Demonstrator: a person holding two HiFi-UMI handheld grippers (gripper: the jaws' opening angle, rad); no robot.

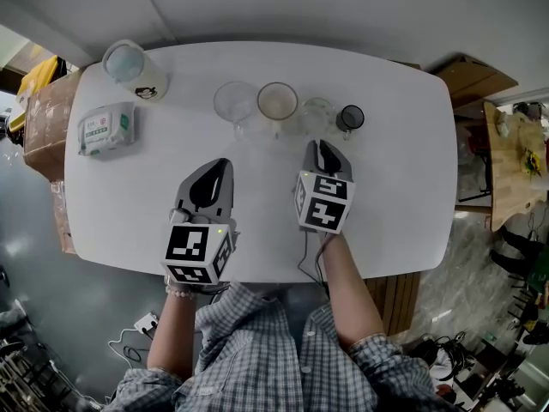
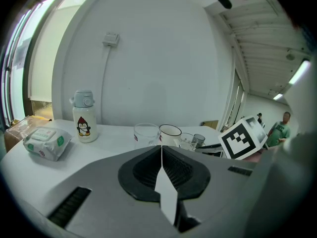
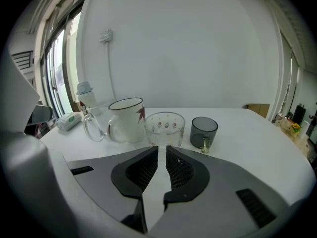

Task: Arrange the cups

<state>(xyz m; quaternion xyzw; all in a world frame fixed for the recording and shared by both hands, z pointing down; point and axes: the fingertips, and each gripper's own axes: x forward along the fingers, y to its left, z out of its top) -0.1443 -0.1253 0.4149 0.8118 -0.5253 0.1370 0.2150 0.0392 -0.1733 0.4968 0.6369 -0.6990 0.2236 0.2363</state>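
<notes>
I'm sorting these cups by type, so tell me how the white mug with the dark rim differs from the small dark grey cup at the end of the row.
The white mug is opaque; the grey cup is tinted and see-through. The white mug is taller and wider than the grey cup. The white mug carries a red leaf print; the grey cup is plain. Both stand upright and have a handle.

Bright, even light; soft shadows (fisheye edges warp, darken).
</notes>
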